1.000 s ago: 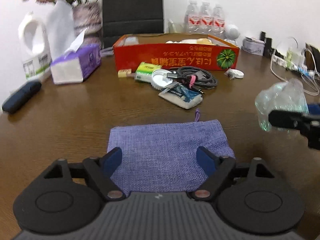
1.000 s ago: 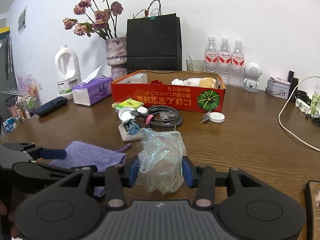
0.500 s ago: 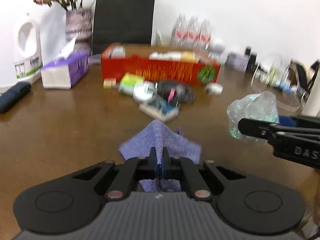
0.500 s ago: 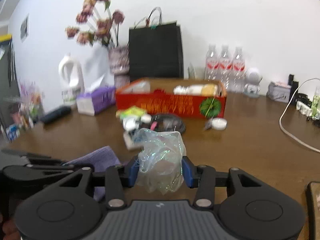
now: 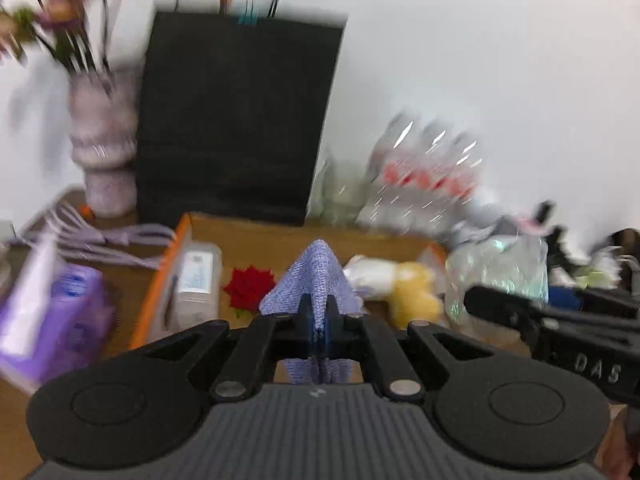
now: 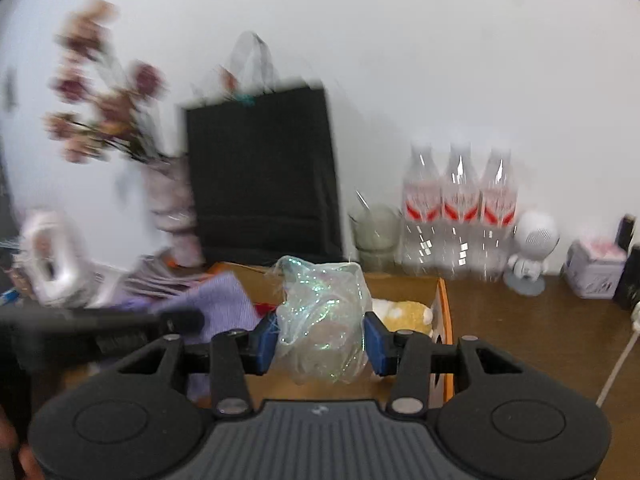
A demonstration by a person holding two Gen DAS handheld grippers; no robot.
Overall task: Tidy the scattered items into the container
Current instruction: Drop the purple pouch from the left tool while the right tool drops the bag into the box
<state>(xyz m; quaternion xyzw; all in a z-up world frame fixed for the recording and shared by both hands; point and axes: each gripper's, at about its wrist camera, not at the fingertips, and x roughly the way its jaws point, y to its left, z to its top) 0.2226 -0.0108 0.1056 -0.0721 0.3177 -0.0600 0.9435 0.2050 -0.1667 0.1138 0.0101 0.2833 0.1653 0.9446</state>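
The left gripper [image 5: 318,322] is squeezed tight on a purple cloth pouch [image 5: 316,280]. The two fingers press together with the cloth pinched between them. The pouch sticks up in a point above the fingers, and a bit hangs down below them. This gripper is held up in the air, level, and points at the orange box [image 5: 160,280]. The pouch is over the near edge of the box.

The right gripper [image 6: 320,338] holds a shiny clear plastic bag [image 6: 320,316]. Its blue pads [image 6: 266,338] press on both sides of the crumpled bag, so they stay a little apart. The bag pokes up above the fingers. This gripper is level too and points at the box. The bag is in the air over the front part of the box [image 6: 442,308].

The two grippers are side by side, near each other. In the left camera, the right gripper [image 5: 516,312] comes in from the right side with the bag [image 5: 496,276].

Inside the box there is a red flower [image 5: 250,288], a clear pack [image 5: 196,284] and a yellow and white soft thing [image 5: 408,284].

Behind the box stands a black paper bag [image 6: 260,172]. There is a vase of flowers [image 6: 168,200] to its left and three water bottles [image 6: 460,208] to its right. A purple tissue pack [image 5: 52,320] sits on the brown table [image 6: 540,340] left of the box. Much of both pictures is blurry.
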